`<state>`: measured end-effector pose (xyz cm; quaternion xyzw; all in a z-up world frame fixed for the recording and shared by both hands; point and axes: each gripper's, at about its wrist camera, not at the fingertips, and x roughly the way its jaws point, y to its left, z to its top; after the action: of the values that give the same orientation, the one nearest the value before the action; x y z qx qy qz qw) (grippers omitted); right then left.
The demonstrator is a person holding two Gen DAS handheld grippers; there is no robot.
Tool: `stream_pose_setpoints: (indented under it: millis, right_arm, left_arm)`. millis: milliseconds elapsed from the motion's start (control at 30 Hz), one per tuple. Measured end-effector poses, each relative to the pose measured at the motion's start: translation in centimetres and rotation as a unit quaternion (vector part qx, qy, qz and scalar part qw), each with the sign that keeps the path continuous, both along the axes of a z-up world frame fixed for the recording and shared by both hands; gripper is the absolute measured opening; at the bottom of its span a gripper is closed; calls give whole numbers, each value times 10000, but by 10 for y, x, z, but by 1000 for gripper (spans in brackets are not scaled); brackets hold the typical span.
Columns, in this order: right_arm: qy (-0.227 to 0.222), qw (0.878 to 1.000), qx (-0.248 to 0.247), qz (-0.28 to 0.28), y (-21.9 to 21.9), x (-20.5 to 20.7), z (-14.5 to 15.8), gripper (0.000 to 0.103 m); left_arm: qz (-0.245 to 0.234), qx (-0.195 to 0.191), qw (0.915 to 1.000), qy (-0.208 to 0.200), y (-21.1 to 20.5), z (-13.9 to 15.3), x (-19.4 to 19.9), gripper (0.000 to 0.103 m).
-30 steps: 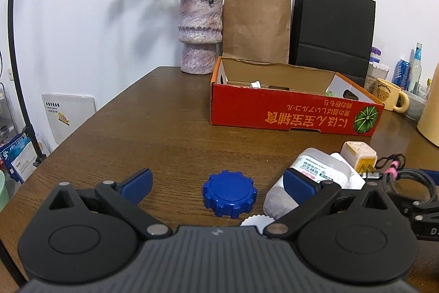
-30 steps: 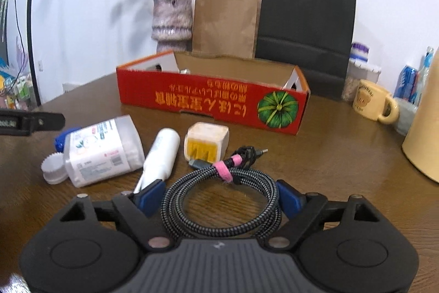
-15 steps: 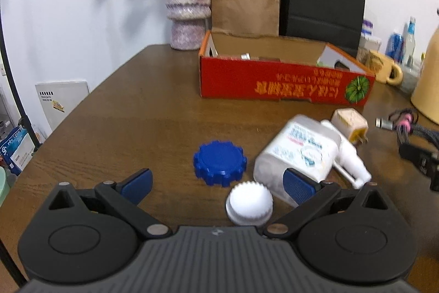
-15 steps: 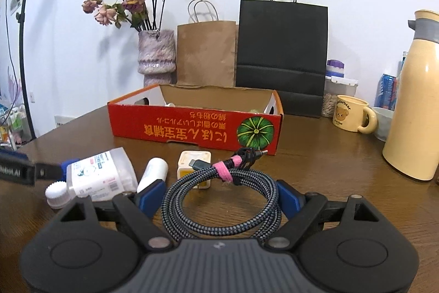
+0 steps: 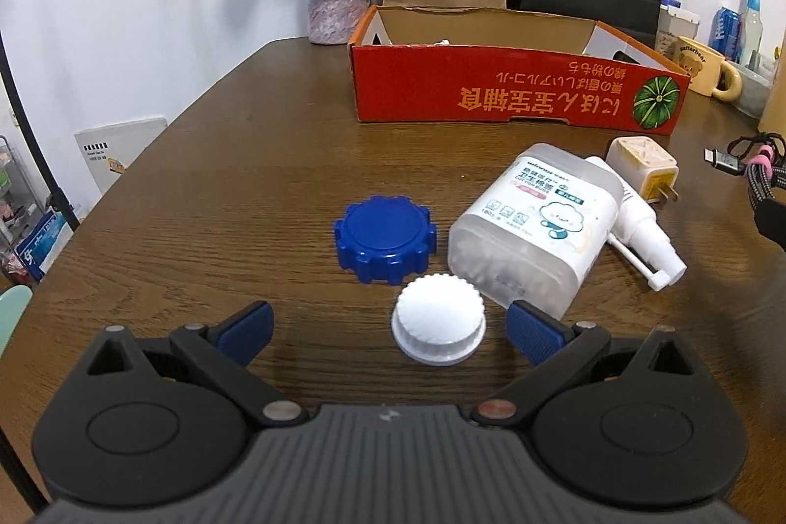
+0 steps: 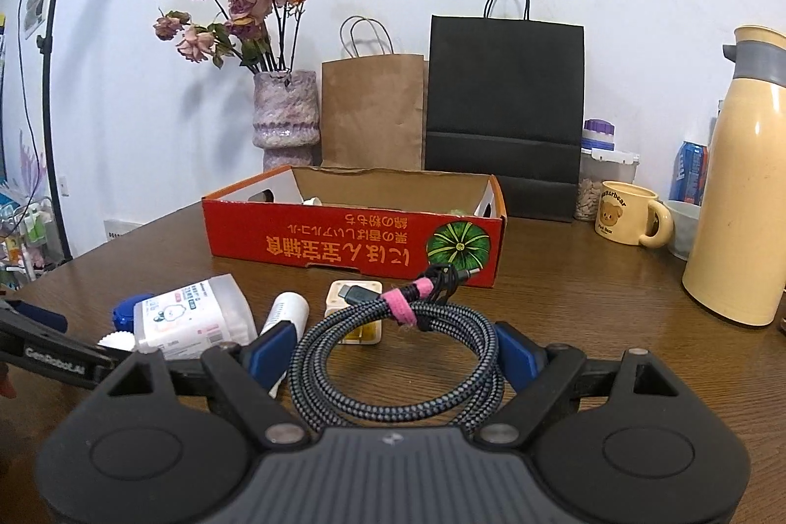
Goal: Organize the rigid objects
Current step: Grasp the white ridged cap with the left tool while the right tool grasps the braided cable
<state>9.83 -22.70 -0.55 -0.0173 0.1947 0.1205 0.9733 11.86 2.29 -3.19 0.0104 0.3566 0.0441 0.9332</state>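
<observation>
Brown table (image 5: pixel 221 160), red box (image 5: pixel 491 101) behind. We saw the left gripper (image 5: pixel 388 330), unclenched, newly framing the white cap (image 5: pixel 438 325), likely next; the right gripper (image 6: pixel 398 349) clasped the coiled cable (image 6: pixel 398 357).

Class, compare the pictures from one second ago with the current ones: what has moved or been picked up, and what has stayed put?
The right claw, shut on the coiled cable throughout, has lifted it off the table; the red box now sits lower in its view. The left claw, open and empty throughout, tilted downward, so the white cap now shows fully between its fingers. The blue cap, cotton swab box, spray bottle and charger stayed put.
</observation>
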Motion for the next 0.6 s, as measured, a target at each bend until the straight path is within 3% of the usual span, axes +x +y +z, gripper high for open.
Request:
stream_pose_setpoints:
  millis: [100,200,267,600]
  right_arm:
    - [-14,10000,9,15,0,-1,0,85]
    - [-17,10000,4,40,0,-2,0,85]
    - [-20,10000,0,49,1,-2,0,85]
    - [-24,10000,-30,68,2,-2,0,85]
  left_arm:
    - [-36,-59,10000,-64,-2,0,-1,92]
    - [-92,-144,9998,-47,-4,0,-2,66]
    - [-121,-193,9997,-109,-5,1,-5,41]
    - [-199,-362,9981,-461,-2,14,-14,41]
